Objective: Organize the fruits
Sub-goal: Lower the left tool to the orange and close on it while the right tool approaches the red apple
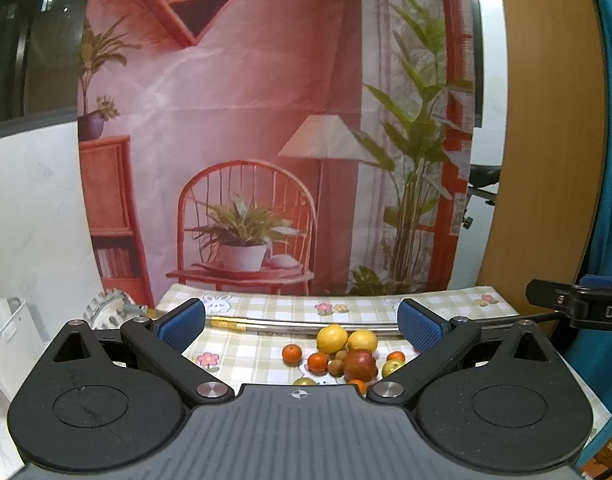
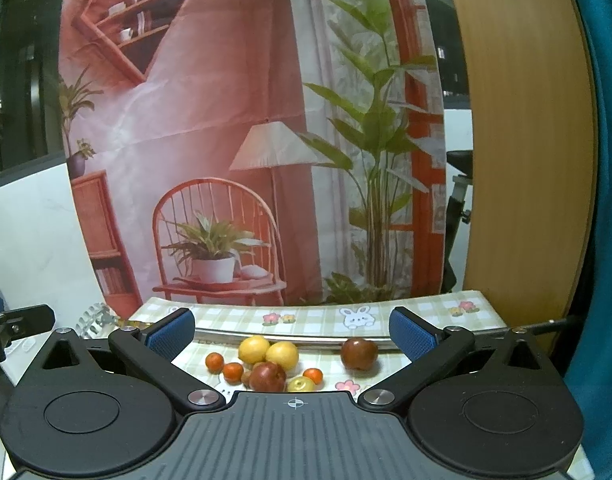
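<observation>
Both the left gripper [image 1: 301,326] and right gripper [image 2: 292,332] hung spread and empty. Round fruits clustered beside two yellow lemons [image 2: 268,352] on the checked tablecloth [image 2: 317,316]; a clumsy nudge might have rolled them.

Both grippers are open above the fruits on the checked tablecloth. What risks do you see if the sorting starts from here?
1. The fruits lie packed together: closing on one lemon may push the red apple or a small orange, and round fruit could roll.
2. The lone apple lies near the metal rod; the right gripper might strike it.
3. The left gripper is close beside the right one; they may collide.
</observation>
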`<state>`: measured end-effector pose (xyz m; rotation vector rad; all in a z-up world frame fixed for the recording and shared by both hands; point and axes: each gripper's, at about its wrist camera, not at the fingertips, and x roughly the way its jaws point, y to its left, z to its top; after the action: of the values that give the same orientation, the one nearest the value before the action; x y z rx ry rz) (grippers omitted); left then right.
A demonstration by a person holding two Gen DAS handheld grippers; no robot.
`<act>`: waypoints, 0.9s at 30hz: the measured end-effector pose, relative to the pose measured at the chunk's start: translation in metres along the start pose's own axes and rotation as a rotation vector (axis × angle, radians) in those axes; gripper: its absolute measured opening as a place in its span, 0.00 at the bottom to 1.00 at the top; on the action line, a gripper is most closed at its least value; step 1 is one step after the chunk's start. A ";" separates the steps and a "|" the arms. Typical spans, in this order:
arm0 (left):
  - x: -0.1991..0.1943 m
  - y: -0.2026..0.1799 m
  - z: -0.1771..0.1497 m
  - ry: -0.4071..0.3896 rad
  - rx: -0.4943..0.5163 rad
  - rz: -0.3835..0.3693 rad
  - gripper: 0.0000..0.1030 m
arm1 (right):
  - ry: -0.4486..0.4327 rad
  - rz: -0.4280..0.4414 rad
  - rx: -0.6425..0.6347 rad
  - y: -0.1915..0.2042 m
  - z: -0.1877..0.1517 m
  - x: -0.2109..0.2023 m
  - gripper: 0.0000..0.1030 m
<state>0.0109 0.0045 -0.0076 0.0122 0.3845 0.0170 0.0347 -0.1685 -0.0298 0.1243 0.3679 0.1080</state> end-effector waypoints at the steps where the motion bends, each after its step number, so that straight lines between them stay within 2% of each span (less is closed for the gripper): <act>1: 0.004 0.001 -0.001 0.013 -0.007 0.004 1.00 | 0.005 0.002 0.000 -0.001 -0.001 0.004 1.00; 6: 0.034 0.017 -0.006 0.082 -0.053 -0.002 1.00 | 0.013 0.006 -0.013 -0.009 -0.009 0.025 1.00; 10: 0.062 0.035 -0.013 0.121 -0.089 0.037 1.00 | 0.021 -0.014 -0.017 -0.022 -0.017 0.050 1.00; 14: 0.092 0.050 -0.022 0.151 -0.095 0.074 1.00 | 0.048 0.007 -0.010 -0.035 -0.026 0.080 1.00; 17: 0.114 0.059 -0.029 0.174 -0.097 0.067 1.00 | 0.071 0.005 -0.027 -0.040 -0.033 0.105 1.00; 20: 0.140 0.062 -0.035 0.209 -0.069 0.046 0.96 | 0.095 0.013 -0.049 -0.041 -0.040 0.129 1.00; 22: 0.154 0.063 -0.039 0.234 -0.037 0.040 0.88 | 0.112 0.011 -0.057 -0.041 -0.045 0.142 1.00; 24: 0.169 0.062 -0.046 0.256 -0.010 0.034 0.86 | 0.121 0.009 -0.056 -0.042 -0.050 0.154 1.00; 27: 0.190 0.059 -0.056 0.295 0.013 -0.001 0.77 | 0.138 0.018 -0.052 -0.043 -0.056 0.170 1.00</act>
<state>0.1649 0.0674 -0.1297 0.0229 0.6796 0.0155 0.1755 -0.1832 -0.1478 0.0684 0.5018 0.1445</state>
